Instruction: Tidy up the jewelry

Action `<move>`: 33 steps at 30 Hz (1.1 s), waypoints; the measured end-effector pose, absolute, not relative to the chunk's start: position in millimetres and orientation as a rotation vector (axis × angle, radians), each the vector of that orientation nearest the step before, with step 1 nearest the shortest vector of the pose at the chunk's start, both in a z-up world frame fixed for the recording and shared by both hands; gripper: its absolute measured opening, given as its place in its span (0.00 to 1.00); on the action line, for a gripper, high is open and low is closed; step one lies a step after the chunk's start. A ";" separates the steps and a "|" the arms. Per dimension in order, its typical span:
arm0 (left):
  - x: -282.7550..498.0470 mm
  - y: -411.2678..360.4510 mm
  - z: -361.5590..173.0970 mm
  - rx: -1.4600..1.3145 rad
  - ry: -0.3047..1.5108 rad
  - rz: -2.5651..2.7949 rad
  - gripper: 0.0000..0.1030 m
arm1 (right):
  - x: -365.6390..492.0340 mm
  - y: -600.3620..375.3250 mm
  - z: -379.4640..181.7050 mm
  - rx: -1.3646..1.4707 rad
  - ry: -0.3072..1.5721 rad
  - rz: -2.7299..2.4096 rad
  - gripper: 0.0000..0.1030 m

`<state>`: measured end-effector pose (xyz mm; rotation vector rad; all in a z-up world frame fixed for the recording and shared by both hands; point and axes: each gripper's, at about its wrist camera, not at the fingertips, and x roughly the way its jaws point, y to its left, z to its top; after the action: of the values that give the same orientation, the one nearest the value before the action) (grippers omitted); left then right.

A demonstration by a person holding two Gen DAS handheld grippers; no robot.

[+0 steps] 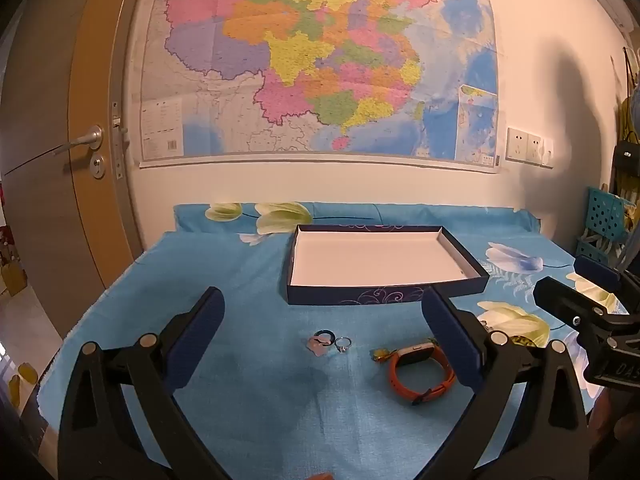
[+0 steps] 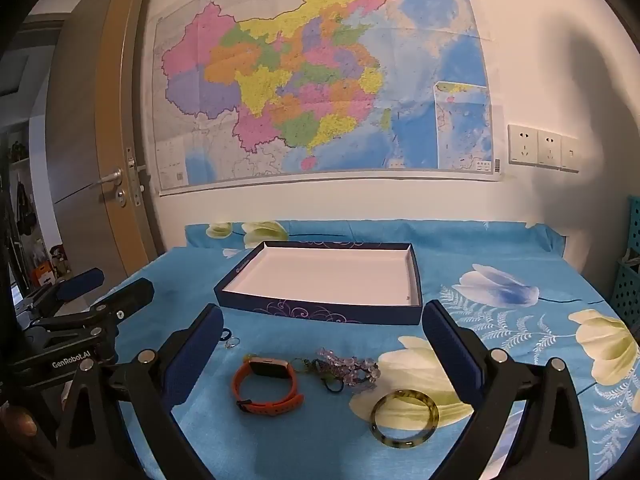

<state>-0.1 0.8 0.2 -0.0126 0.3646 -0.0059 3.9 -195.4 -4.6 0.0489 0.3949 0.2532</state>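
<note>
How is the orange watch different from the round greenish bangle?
The orange watch has a soft strap with a flat screen on top; the bangle is one plain stiff ring. The watch is bright orange; the bangle is mottled green and see-through. The watch lies on plain blue cloth; the bangle rests on a printed white flower. Both lie outside the box.

Two hand-held grippers hover side by side, both angled slightly downward: the left gripper [image 1: 324,344] with its blue-padded jaws spread wide and nothing between them, the right gripper [image 2: 322,354] likewise fully spread and holding nothing, each visible at the edge of the other's view
</note>
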 end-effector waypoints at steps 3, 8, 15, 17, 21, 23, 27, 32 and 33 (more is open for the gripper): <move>0.2 0.8 0.1 -0.009 0.367 -0.005 0.95 | 0.7 -196.9 -3.5 0.055 0.368 0.251 0.94; 0.0 1.5 0.2 -0.003 0.362 -0.004 0.95 | 0.6 -197.4 -2.5 0.053 0.368 0.253 0.94; -0.4 1.6 0.3 -0.002 0.359 -0.002 0.95 | -0.8 -204.4 -0.1 0.053 0.361 0.249 0.94; -0.5 2.0 0.3 -0.002 0.359 -0.004 0.95 | -0.7 -197.3 -1.2 0.052 0.362 0.250 0.94; -2.0 -0.2 4.7 -0.002 0.358 -0.003 0.95 | -0.4 -197.8 -0.7 0.050 0.364 0.252 0.94; -2.2 -0.2 4.4 -0.001 0.357 -0.002 0.95 | -0.1 -197.4 -1.3 0.051 0.362 0.253 0.94; -2.2 -1.6 8.1 0.000 0.357 -0.002 0.95 | -1.0 -195.4 1.4 0.049 0.361 0.252 0.94; -2.7 -1.4 7.0 -0.001 0.354 -0.002 0.95 | -3.3 -192.6 2.3 0.045 0.360 0.253 0.94; -2.8 -1.3 7.3 -0.001 0.354 -0.002 0.95 | -2.7 -193.2 1.8 0.045 0.361 0.253 0.94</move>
<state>-2.8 -1.3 7.3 -0.0010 0.3541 -0.0024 -2.7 -193.2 1.8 0.0448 0.3607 0.2528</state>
